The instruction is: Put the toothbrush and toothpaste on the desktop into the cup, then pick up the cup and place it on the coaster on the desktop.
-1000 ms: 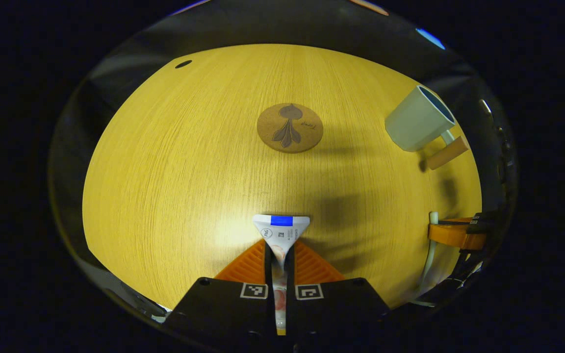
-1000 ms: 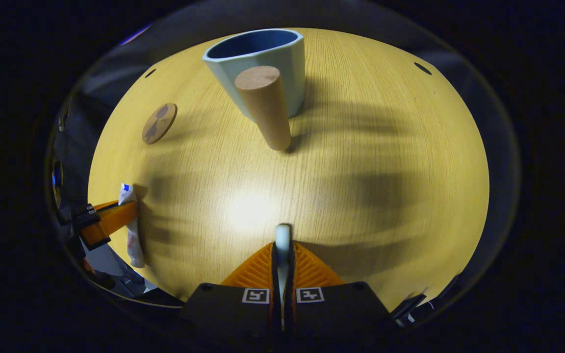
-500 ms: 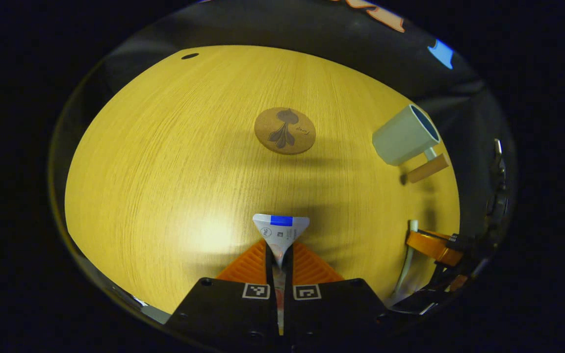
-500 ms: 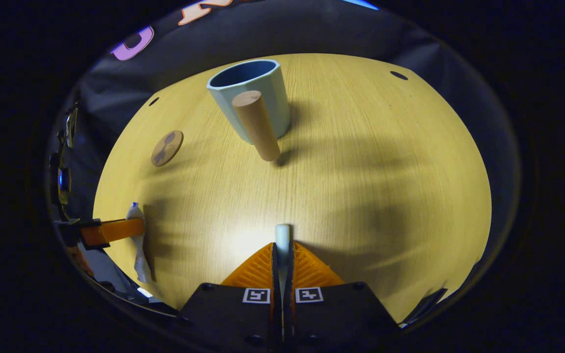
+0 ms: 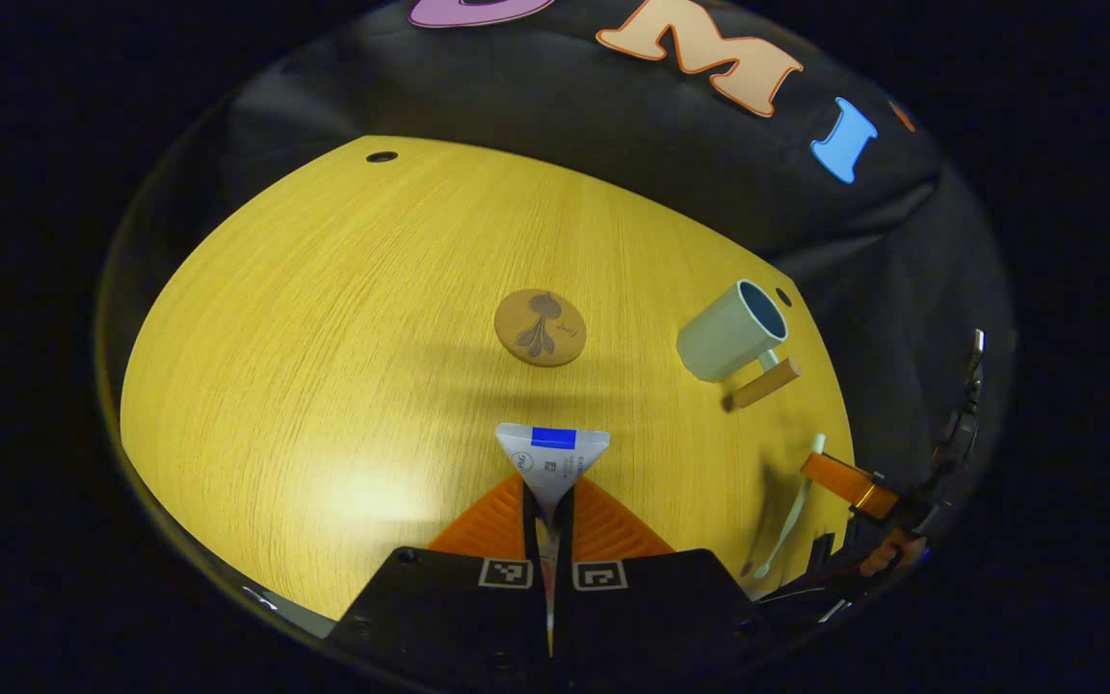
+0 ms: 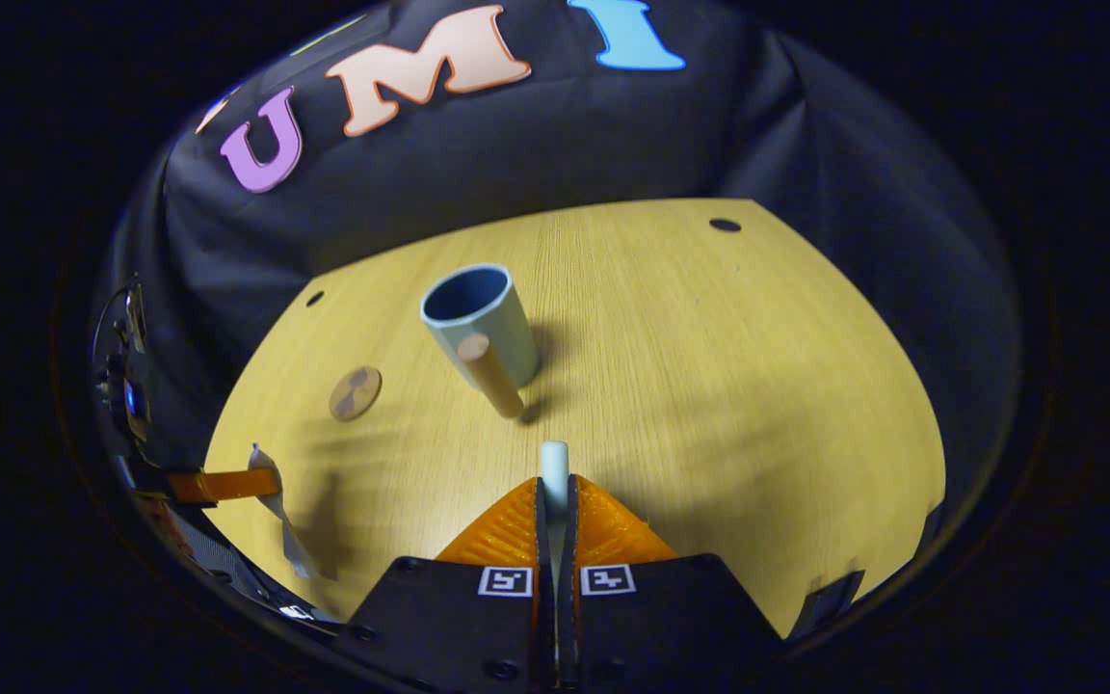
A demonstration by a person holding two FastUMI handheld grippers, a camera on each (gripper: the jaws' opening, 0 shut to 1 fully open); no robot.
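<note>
- The left gripper [image 5: 547,501] is closed on the toothpaste [image 5: 552,461]; the flat end of the tube sticks out past the orange fingers and the rest runs back between them.
- The right gripper [image 6: 555,506] is closed on the toothbrush [image 6: 554,465]; in its own view only a short white end stands out past the fingers.
- The cup [image 6: 481,323] stands upright on the desk [image 6: 728,386], well apart from both grippers, with its wooden handle [image 6: 490,374] pointing toward the right gripper. It looks empty.
- The coaster [image 5: 540,328] lies flat on the desk, to the left of the cup and apart from it.
- Risk: both things must go into one narrow opening. If both grippers come at the same time, I think they can hit each other or the rim.
- Risk: a push on the rim or on the handle can tip the cup or slide it, because the cup is tall and empty.
- Risk: the tube is soft, so it can bend in the grip, and the wide flat end may catch on the rim.
- Risk: the toothbrush is long. If it is let go too high or tilted, it may fall out over the rim.
- The left gripper view shows the whole length of the toothbrush hanging below the right gripper, which the right gripper view hides.
- The right gripper view shows the inside of the cup more openly, and the toothpaste hanging down from the left gripper at the left edge.
</note>
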